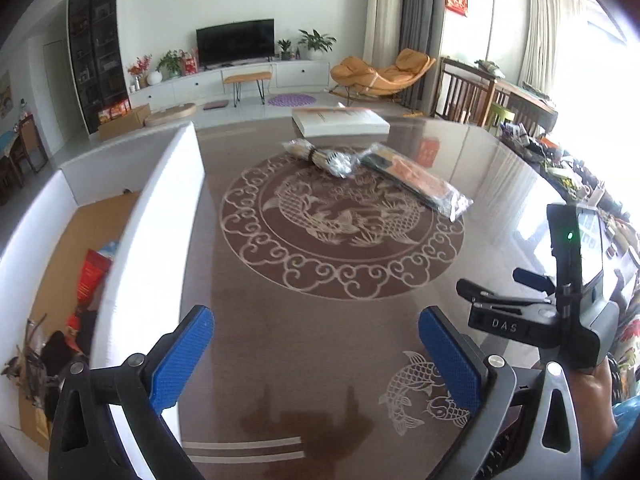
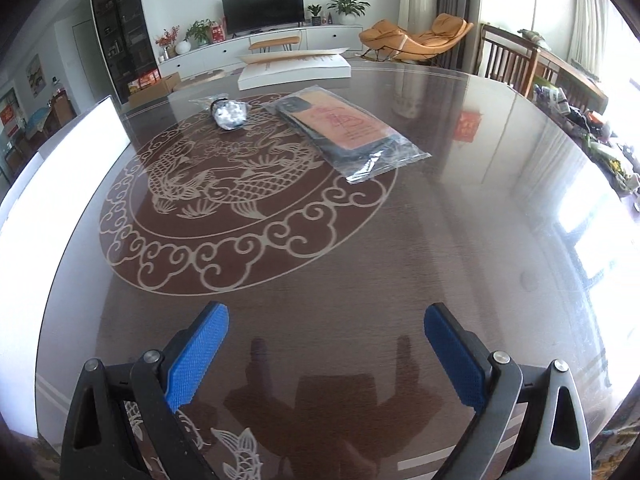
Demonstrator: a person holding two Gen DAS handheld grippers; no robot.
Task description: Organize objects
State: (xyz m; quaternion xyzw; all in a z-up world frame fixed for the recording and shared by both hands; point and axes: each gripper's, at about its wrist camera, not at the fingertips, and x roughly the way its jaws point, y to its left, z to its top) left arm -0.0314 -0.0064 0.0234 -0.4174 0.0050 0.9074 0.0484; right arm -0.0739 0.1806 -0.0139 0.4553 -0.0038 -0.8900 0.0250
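Observation:
A flat plastic-wrapped packet with an orange card (image 1: 416, 178) (image 2: 346, 132) lies on the brown glass table (image 1: 320, 340) (image 2: 440, 240), far from both grippers. A small bagged bundle (image 1: 320, 158) (image 2: 229, 113) lies to its left. A white flat box (image 1: 340, 120) (image 2: 294, 66) sits at the table's far edge. My left gripper (image 1: 316, 332) is open and empty above the near table edge. My right gripper (image 2: 326, 330) is open and empty; its body also shows in the left wrist view (image 1: 560, 304), to the right.
A white-walled cardboard box (image 1: 152, 216) (image 2: 60, 168) stands at the table's left edge, holding a red packet (image 1: 90, 276) and dark items. Clutter lines the far right side (image 1: 568, 160). Wooden chairs (image 2: 520, 60) stand behind the table.

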